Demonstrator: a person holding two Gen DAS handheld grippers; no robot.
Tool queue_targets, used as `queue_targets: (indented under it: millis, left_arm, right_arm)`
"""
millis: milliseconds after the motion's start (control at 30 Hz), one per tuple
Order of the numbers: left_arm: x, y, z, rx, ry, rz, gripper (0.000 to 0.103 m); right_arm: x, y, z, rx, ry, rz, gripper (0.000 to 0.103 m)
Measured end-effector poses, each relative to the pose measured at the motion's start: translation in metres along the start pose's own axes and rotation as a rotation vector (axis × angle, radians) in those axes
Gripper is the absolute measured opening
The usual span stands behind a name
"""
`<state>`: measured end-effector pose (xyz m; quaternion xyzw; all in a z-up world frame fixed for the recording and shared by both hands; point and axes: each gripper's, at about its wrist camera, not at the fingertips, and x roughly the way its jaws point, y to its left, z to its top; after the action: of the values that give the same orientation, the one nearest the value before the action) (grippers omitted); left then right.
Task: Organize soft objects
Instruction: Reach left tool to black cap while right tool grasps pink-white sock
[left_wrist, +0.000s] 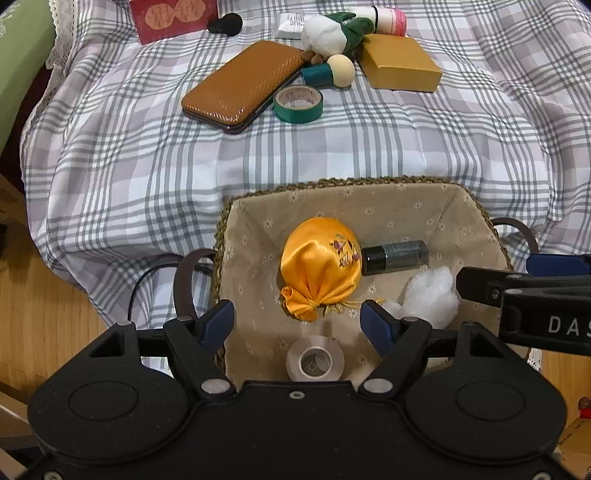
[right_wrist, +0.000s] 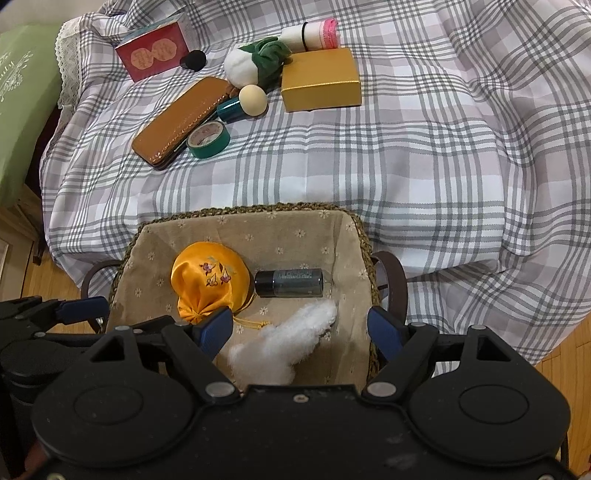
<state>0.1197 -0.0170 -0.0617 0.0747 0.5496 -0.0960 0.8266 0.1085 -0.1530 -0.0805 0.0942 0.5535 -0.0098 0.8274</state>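
White cotton tuft (right_wrist: 284, 343) in basket (right_wrist: 258, 216), between spread right jaws.

The left hand-held gripper (left_wrist: 298, 319) hangs over the near edge of the basket (left_wrist: 332, 183), level, pointing toward the basket's far rim. Its jaws stand wide apart with nothing between them, the blue pads (left_wrist: 218, 324) splayed outward.

The right hand-held gripper (right_wrist: 301, 328) hangs over the same near edge, just to the right of the left one. Its jaws are likewise spread wide and hold nothing; its right pad (right_wrist: 384, 332) lies by the basket's right wall. In the left wrist view its finger reaches in from the right, above the basket's right side.
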Motion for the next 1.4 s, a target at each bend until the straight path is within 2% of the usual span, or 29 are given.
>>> queue_targets:
  millis: [233, 600, 867, 1067, 1100, 1167, 1400]
  left_arm:
    - [-0.001, 0.002, 0.016, 0.009, -0.028, 0.013, 0.072]
    - [0.005, 0.014, 0.060, 0.008, -0.085, 0.036, 0.072]
    - [0.016, 0.032, 0.111, -0.003, -0.119, 0.049, 0.072]
    - [0.029, 0.049, 0.152, -0.003, -0.162, 0.104, 0.073]
    - [0.032, 0.052, 0.160, -0.003, -0.167, 0.116, 0.074]
    - [0.039, 0.059, 0.175, -0.006, -0.179, 0.121, 0.083]
    - [0.064, 0.082, 0.229, -0.029, -0.239, 0.123, 0.083]
  right_arm:
    - [0.001, -0.002, 0.017, -0.005, -0.036, -0.010, 0.079]
    - [0.006, -0.011, 0.067, -0.009, -0.117, -0.054, 0.079]
    - [0.011, -0.015, 0.123, -0.003, -0.196, -0.086, 0.080]
    - [0.021, -0.014, 0.174, 0.015, -0.260, -0.107, 0.081]
    - [0.024, -0.014, 0.183, 0.017, -0.271, -0.110, 0.082]
    - [0.028, -0.014, 0.197, 0.018, -0.287, -0.116, 0.082]
    - [0.049, -0.014, 0.248, 0.020, -0.316, -0.144, 0.083]
